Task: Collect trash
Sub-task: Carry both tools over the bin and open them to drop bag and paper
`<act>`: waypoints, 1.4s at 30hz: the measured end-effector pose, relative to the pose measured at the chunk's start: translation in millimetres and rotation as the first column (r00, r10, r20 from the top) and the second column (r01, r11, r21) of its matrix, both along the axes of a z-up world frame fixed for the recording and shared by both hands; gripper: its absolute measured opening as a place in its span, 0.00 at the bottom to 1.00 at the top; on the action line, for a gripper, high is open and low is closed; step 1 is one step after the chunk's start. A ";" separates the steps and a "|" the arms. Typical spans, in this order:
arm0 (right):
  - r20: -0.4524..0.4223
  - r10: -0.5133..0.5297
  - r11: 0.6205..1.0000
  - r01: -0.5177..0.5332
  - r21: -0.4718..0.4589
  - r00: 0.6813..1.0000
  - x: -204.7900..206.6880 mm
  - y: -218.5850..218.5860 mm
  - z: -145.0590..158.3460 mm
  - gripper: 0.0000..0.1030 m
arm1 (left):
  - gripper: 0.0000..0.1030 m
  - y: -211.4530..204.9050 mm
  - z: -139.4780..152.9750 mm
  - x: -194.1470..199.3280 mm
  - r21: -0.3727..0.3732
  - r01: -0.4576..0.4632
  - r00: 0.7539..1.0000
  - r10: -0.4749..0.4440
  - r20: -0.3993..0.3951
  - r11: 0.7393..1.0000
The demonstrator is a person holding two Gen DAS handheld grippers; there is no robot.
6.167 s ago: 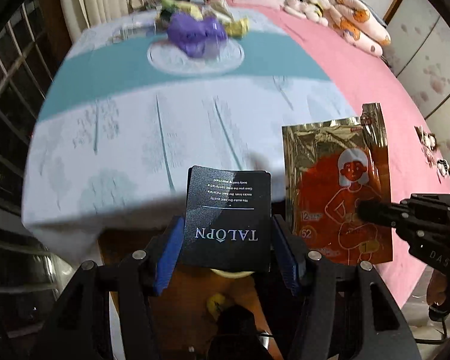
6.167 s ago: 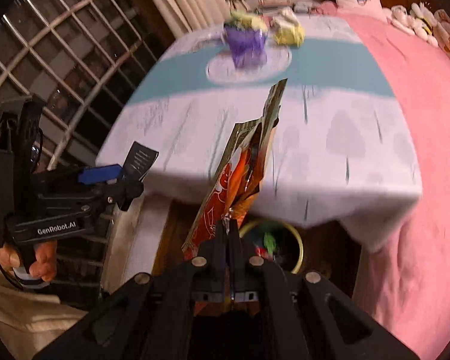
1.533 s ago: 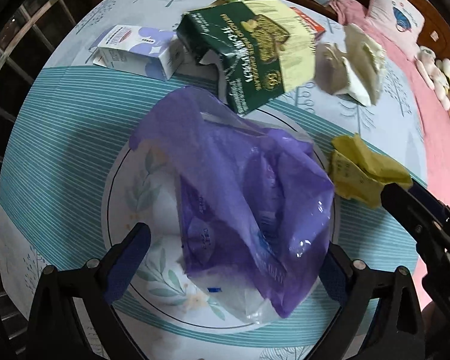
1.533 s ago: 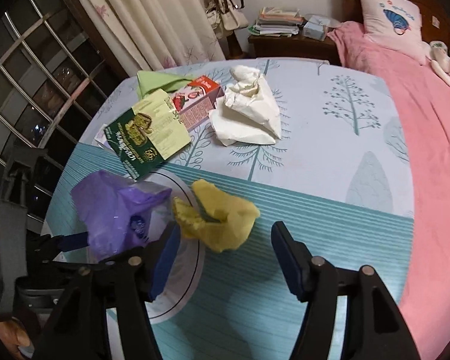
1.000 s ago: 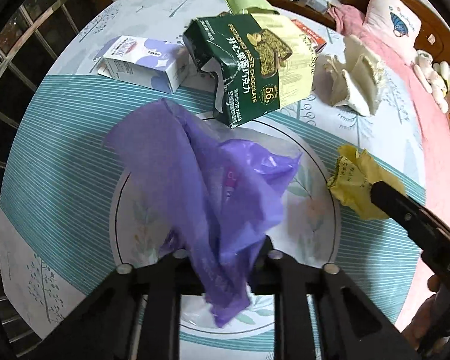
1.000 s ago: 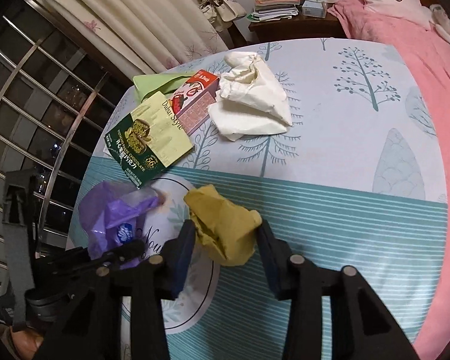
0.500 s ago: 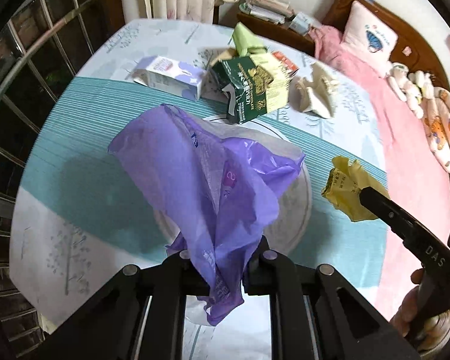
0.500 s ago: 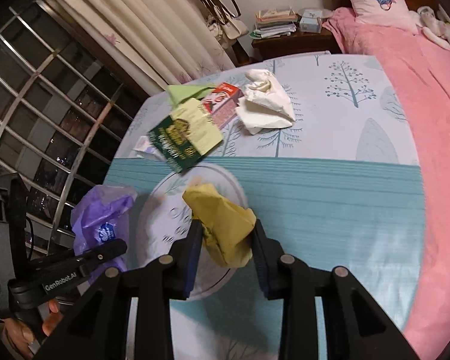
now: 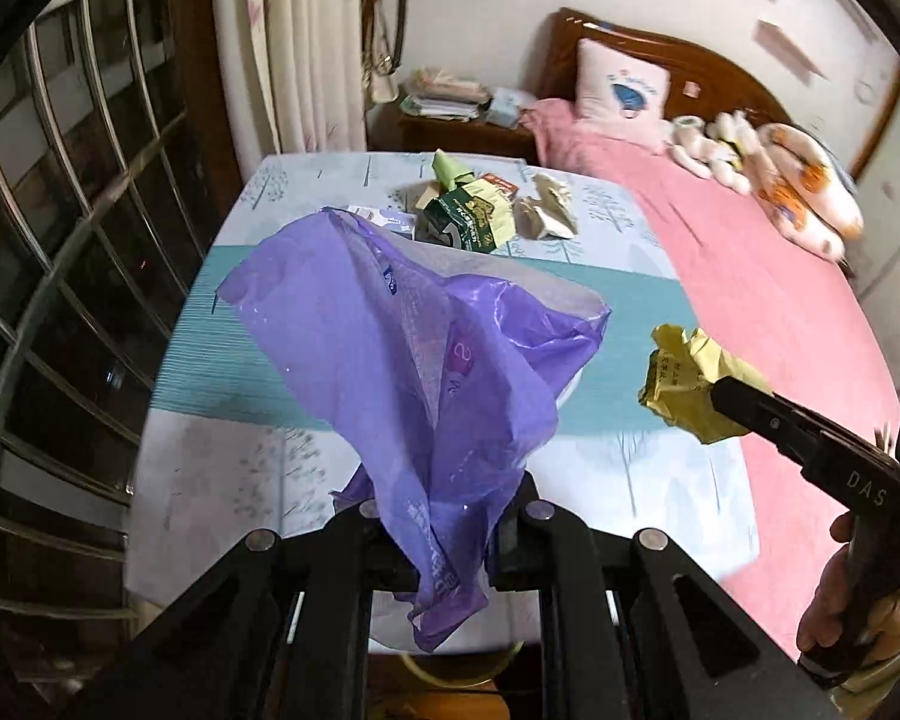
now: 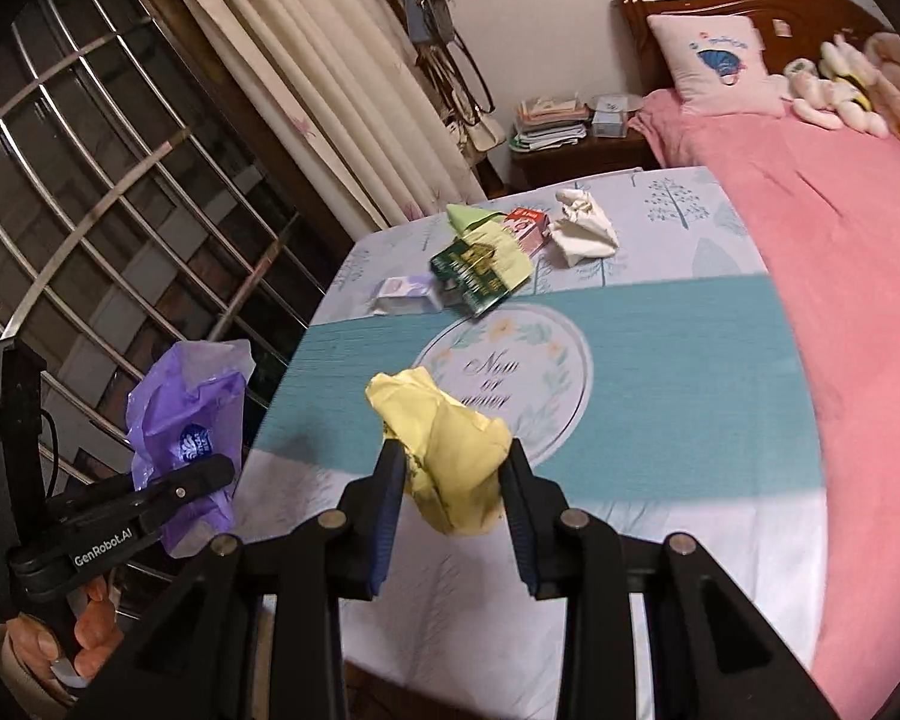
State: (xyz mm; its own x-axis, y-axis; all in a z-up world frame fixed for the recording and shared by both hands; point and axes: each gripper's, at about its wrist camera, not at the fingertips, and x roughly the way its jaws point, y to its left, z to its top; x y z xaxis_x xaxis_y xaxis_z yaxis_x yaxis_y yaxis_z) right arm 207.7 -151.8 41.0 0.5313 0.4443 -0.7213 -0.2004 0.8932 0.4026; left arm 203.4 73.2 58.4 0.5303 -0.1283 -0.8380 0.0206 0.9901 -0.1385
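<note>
Fingers of the left gripper (image 9: 447,531) are clenched on the gathered neck of a purple plastic bag (image 9: 414,372), which billows up and forward from the pinch while a short tail hangs below it. The right gripper (image 10: 453,507) has its two blue pads squeezed against a crumpled yellow paper wad (image 10: 447,450), held clear of the table (image 10: 660,360).

In the left wrist view, the wad (image 9: 684,381) sits off to the right of the left fingers and a little ahead of them, well apart from the bag. In the right wrist view the bag (image 10: 189,420) hangs off to the left, beyond the table edge.

What the coming move likely turns on lies below the left fingers: a curved yellowish rim (image 9: 450,669), probably a bin, peeks out just under the near table edge, almost straight beneath the bag's hanging tail. Too little of it shows to be sure. If so, the left gripper is the nearer one and needs mostly a drop, whereas the right must first carry its wad leftward and back toward the person.

Beyond both sets of fingers, at the far end of the table, more trash is left: a green carton (image 10: 477,270), a white-and-lilac box (image 10: 405,294), a red box (image 10: 528,225), a green paper (image 10: 471,216) and crumpled white paper (image 10: 585,231).
</note>
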 end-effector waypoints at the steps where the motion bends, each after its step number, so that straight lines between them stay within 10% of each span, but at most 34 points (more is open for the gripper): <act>1: 0.002 -0.014 1.000 0.014 -0.001 1.000 -15.2 5.8 0.8 0.31 | 0.10 4.9 0.3 -8.7 0.000 0.014 1.000 -0.014 0.008 1.000; 20: -0.137 -0.133 0.988 0.122 -0.091 0.982 -185.3 62.4 -48.8 0.31 | 0.10 34.7 -64.3 -134.1 -0.034 0.263 0.958 -0.265 -0.107 0.964; 42: -0.412 -0.295 0.955 0.253 -0.156 0.862 -194.6 8.0 -303.6 0.31 | 0.11 -47.5 -312.3 -154.5 -0.129 0.419 0.828 -0.436 -0.353 0.899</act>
